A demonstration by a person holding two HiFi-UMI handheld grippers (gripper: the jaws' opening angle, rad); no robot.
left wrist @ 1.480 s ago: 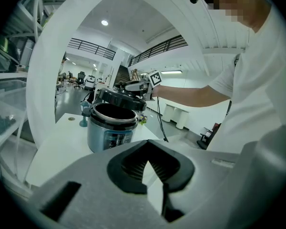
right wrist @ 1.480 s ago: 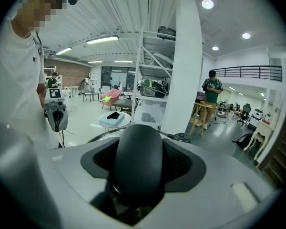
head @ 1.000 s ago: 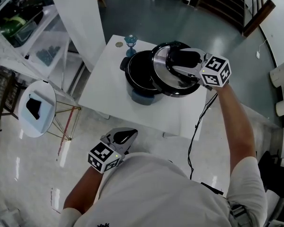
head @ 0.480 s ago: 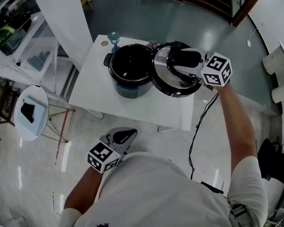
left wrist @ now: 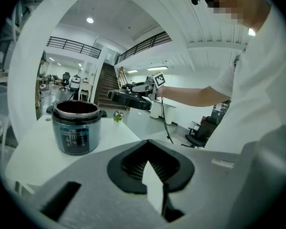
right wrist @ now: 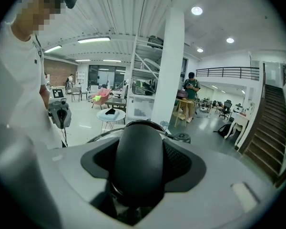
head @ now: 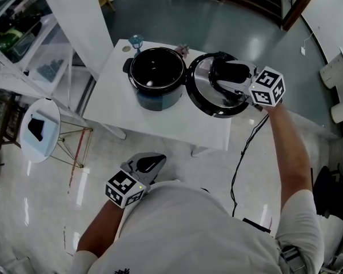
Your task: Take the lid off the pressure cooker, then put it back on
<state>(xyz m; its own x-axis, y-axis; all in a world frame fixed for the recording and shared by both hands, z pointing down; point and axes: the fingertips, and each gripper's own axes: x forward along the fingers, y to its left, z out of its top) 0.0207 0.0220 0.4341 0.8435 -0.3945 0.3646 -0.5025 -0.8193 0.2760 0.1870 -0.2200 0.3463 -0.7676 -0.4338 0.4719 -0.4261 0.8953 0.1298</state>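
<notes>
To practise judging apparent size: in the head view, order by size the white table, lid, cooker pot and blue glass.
1. white table
2. lid and cooker pot: look alike; lid nearer the camera
3. blue glass

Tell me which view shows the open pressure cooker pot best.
Head view: it looks down into the round black pressure cooker pot. Left gripper view shows only its side; right gripper view misses it.
</notes>
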